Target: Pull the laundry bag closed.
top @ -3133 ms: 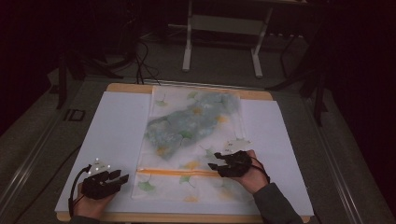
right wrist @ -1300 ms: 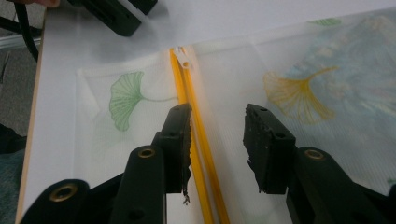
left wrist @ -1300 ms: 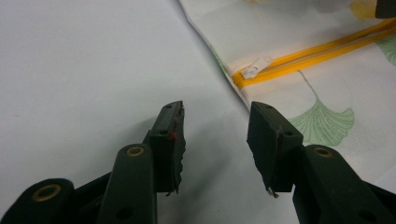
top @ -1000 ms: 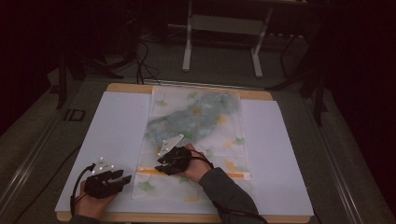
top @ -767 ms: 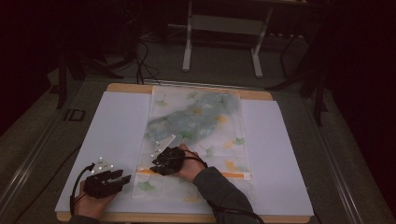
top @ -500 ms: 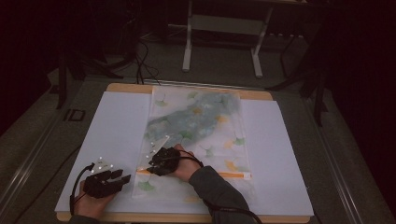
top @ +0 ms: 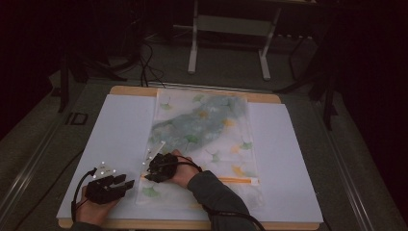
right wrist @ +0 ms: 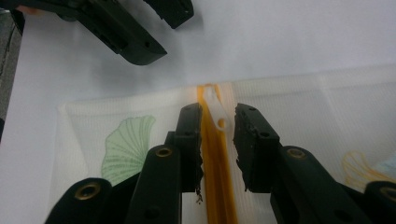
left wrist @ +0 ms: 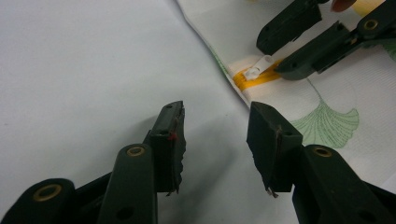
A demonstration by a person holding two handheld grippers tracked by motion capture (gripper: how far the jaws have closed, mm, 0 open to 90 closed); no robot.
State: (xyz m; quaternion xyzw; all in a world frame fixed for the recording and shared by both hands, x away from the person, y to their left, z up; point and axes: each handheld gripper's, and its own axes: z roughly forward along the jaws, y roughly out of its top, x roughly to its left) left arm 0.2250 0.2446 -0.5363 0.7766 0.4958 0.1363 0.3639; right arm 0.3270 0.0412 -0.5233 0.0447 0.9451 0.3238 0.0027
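We see a white tabletop (top: 120, 130) bearing a leaf-printed zip pouch (top: 202, 130), laid flat for zipping. Our left gripper (left wrist: 217, 135) waits beside its corner, fingers apart and empty. Our right gripper (right wrist: 217, 119) has been closing, fingers flanking the white zipper pull (right wrist: 215, 112), not yet pinching.

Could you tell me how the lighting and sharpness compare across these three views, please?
High view: dim, the surroundings nearly black, the printed bag murky and soft. Left gripper view: bright, even light; the left gripper jaws are sharp, the white zipper pull beyond slightly soft. Right gripper view: the right gripper jaws are dark, and the white table cover glares pale.
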